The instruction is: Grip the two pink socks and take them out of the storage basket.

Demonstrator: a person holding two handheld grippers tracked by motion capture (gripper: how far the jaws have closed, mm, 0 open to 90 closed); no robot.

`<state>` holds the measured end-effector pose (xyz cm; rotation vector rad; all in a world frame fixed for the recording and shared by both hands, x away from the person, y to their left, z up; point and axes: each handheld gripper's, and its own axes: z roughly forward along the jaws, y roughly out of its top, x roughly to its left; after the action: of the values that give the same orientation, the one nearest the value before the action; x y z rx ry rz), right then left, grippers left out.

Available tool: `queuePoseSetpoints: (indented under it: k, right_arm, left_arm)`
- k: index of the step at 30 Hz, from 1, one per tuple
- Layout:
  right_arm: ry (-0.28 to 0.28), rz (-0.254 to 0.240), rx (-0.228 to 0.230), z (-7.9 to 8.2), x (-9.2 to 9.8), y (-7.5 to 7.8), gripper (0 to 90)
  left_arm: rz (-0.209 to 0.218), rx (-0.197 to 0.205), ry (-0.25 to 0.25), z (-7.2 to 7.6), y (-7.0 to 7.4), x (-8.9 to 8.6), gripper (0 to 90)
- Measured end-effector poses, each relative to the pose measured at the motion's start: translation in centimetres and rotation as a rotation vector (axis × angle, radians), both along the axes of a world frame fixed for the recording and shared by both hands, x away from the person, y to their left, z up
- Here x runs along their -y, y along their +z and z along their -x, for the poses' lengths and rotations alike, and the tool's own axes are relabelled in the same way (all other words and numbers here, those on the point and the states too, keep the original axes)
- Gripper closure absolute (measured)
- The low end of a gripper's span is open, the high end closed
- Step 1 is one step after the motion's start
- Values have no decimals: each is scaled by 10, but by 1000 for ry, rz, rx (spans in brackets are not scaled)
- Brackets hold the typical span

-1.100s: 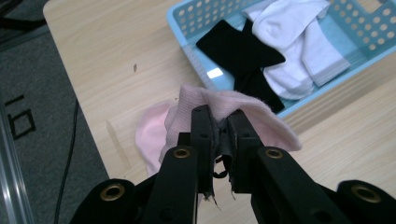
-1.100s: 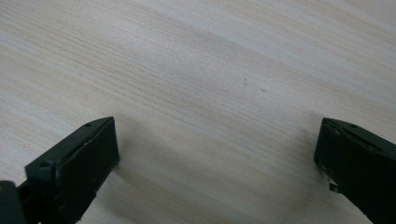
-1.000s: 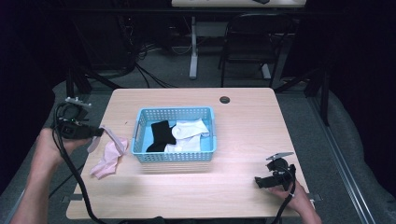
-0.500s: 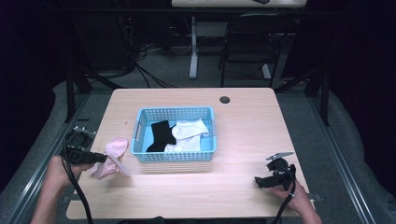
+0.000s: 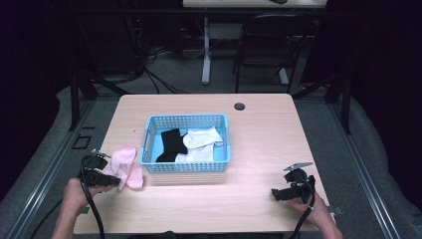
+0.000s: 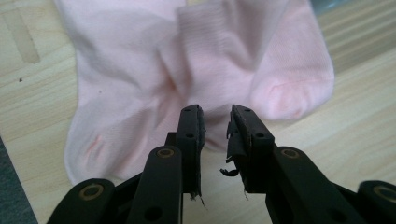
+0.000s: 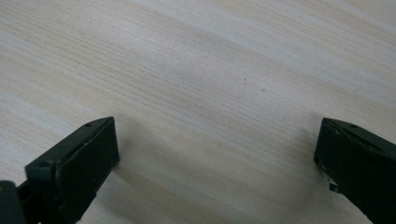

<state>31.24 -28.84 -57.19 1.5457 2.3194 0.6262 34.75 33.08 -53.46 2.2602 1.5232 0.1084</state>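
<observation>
A pink sock (image 5: 127, 167) lies crumpled on the wooden table (image 5: 259, 129), just left of the blue basket (image 5: 186, 119). My left gripper (image 5: 117, 181) sits low at the sock's near edge. In the left gripper view its jaws (image 6: 215, 112) have just been opening and stand slightly apart. The pink sock (image 6: 187, 60) spreads beyond the tips and a little of it shows in the gap, with no pad pressing on it. My right gripper (image 5: 274, 194) rests near the front right of the table. Its jaws (image 7: 217, 140) are wide open over bare wood.
The blue basket holds a black sock (image 5: 170, 142) and a white sock (image 5: 201, 142). A round cable hole (image 5: 239, 106) sits near the table's far edge. Beyond the table are a chair (image 5: 263, 45) and floor cables.
My left gripper came down from above the table's left side with the pink sock. The sock now lies on the table and the jaws have parted. The right gripper stayed put.
</observation>
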Motion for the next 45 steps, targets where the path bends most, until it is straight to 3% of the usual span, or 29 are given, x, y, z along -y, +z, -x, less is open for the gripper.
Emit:
queuePoseSetpoints:
  k: [4,7,10,13,18,22,27,31,34,37,45]
  right_arm:
    - [0,0,0,0,0,0,0]
    - [0,0,0,0,0,0,0]
    - [0,0,0,0,0,0,0]
    - [0,0,0,0,0,0,0]
    - [0,0,0,0,0,0,0]
    - [0,0,0,0,0,0,0]
    - [-1,-1,0,0,0,0,0]
    - [0,0,0,0,0,0,0]
    - [0,0,1,0,0,0,0]
    - [0,-1,1,0,0,0,0]
    - [0,-1,1,0,0,0,0]
  left_arm:
    - [-3,10,0,2,-3,-1,646]
    - [19,52,29,5,0,-4,488]
    - [22,66,60,11,4,-5,299]
    - [-12,92,84,21,10,-3,138]
    - [-42,141,112,43,17,8,30]
    - [-57,189,107,55,17,19,7]
    - [-40,196,53,60,13,41,2]
    - [-10,159,-20,57,5,61,1]
    - [-10,132,-58,54,-3,72,1]
    - [-48,96,-118,50,-13,81,1]
    - [-90,43,-188,43,-27,88,6]
